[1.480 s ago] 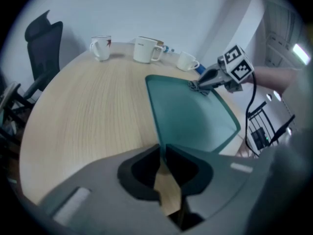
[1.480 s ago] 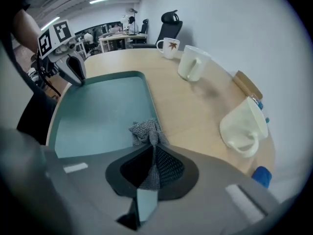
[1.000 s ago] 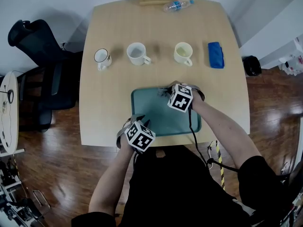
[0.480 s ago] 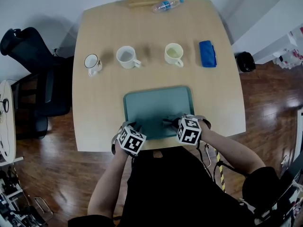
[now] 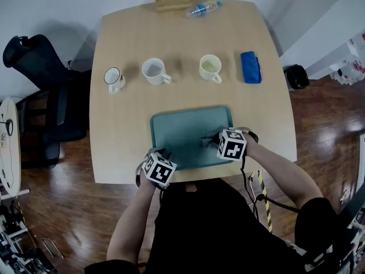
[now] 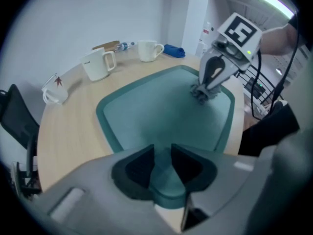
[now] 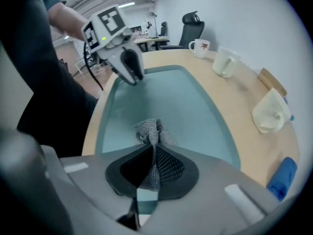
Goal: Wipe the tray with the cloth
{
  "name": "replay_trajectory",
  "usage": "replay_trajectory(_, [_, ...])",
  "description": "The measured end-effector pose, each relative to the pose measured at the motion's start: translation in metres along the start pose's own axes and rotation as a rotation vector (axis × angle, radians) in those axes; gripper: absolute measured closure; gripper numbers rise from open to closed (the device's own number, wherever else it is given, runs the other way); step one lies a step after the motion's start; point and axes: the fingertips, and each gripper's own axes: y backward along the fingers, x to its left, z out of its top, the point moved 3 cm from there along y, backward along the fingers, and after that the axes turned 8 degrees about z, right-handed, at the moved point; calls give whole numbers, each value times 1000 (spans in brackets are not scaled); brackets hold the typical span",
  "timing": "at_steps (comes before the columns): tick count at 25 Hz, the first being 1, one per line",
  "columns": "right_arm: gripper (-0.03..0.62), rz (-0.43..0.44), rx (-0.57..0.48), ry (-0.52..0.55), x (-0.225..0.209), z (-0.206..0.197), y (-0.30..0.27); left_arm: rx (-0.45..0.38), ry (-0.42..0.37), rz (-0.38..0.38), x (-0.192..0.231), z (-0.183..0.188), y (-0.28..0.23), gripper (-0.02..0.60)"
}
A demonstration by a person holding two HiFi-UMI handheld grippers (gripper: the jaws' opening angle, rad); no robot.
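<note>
— Where's the cloth (image 7: 151,130)?
— It's a bunched grey mesh rag, pinched tight between the right gripper's (image 7: 152,155) jaws. Its free end presses on the floor of the teal tray (image 5: 171,124), at the tray's lower right in the head view.
— And the left gripper (image 6: 161,165)?
— At the tray's lower left corner, jaws closed on the near rim.
— The tray?
— Flat on the wooden table (image 5: 125,44), mid-frame, below a row of three mugs (image 5: 155,71).

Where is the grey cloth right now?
In the head view the grey cloth is pinched in the right tongs. It rests on the right half of the teal tray, toward the person's side.
</note>
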Motion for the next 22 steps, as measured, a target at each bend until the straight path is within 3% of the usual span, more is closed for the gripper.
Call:
replay_trajectory(6, [569,-163,41,-17,-94,2,22,-10,10,10,1,1,1,469])
replay_trajectory(9, [569,-192,54,-15,-114,0,26,-17,-1,4,1,0,0,471])
replay_trajectory(14, [569,-188,45,-3,-87,-2,22,-9,3,5,1,-2,0,471])
replay_trajectory(22, [569,-73,0,31,19,-19,6,-16,10,8,3,-4,1,471])
